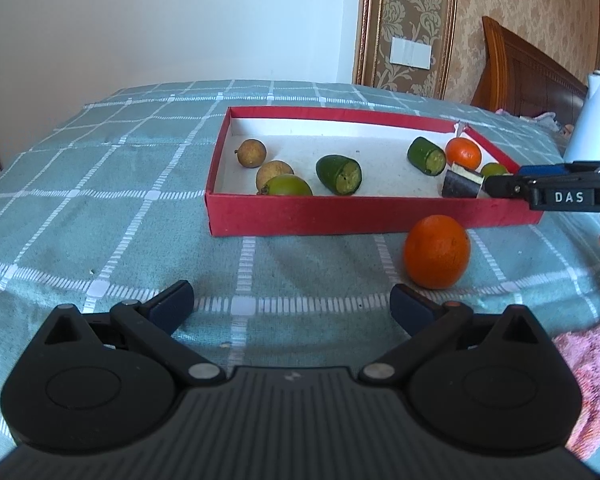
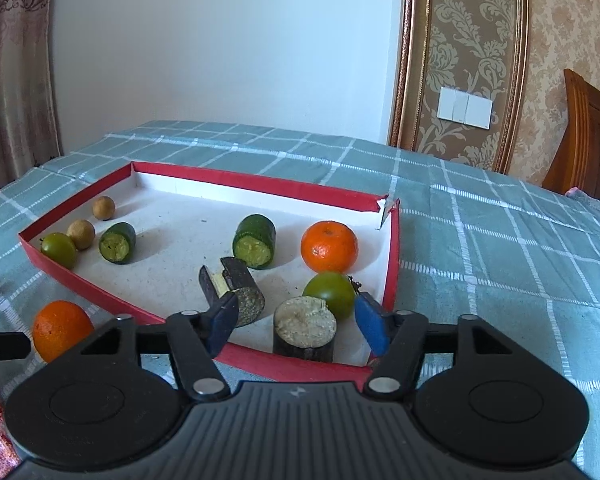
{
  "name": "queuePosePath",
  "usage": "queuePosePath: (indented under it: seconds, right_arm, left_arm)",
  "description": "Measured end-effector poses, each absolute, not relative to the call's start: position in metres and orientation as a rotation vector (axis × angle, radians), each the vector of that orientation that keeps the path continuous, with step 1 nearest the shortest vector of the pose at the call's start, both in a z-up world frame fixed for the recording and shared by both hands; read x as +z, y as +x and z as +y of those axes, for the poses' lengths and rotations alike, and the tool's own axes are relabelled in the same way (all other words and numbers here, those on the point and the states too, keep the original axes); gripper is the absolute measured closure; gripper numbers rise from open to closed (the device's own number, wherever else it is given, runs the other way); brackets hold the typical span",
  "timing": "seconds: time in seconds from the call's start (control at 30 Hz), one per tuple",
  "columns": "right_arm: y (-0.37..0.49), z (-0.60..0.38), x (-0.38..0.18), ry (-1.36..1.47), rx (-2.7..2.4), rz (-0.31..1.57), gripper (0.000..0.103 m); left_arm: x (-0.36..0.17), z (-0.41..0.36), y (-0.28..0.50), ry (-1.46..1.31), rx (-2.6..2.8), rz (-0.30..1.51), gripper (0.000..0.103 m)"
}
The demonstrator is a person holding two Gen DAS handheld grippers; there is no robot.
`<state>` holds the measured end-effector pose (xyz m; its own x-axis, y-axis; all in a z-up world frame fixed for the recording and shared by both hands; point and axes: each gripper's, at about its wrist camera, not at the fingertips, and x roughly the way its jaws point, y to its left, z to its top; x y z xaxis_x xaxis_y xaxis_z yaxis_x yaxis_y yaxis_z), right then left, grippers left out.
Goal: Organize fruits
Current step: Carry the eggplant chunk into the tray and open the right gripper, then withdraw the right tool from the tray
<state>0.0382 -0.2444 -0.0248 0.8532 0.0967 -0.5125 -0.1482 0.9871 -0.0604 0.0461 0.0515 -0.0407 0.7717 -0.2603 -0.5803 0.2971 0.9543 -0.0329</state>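
right fingers (image 2: 236,326) stand wide around the dark cut stump (image 2: 305,334) at the near-right corner of the red box (image 2: 394,264), empty, likely set to grip or just let go. left gripper (image 1: 291,306) hangs wide and empty over the bed (image 1: 100,200). one orange (image 1: 437,252) sits just outside the box's near wall, probably next to go in.

orange (image 1: 437,251) beside red box (image 1: 340,216)
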Motion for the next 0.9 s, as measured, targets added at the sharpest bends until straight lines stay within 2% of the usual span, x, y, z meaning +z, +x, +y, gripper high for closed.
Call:
queuePosePath:
  seconds: [0.2, 0.33, 0.5, 0.7, 0.9]
  right_arm:
    - [0.029, -0.242, -0.021, -0.106, 0.137, 0.506, 0.038]
    - [0.018, -0.247, -0.017, -0.081, 0.129, 0.474, 0.028]
    - [-0.003, -0.253, -0.017, -0.077, 0.102, 0.416, 0.027]
    - [-0.035, -0.262, -0.017, -0.07, 0.095, 0.347, 0.014]
    - [-0.043, -0.271, -0.019, -0.041, 0.107, 0.371, 0.014]
  left_arm:
    - [-0.042, 0.047, 0.047, 0.09, -0.292, 0.625, 0.0]
    - [-0.042, 0.046, 0.047, 0.095, -0.291, 0.626, 0.0]
    - [-0.041, 0.046, 0.038, 0.096, -0.232, 0.595, 0.0]
    - [-0.035, 0.039, 0.017, 0.071, -0.266, 0.562, 0.0]
    - [-0.034, 0.032, 0.014, 0.062, -0.277, 0.57, 0.0]
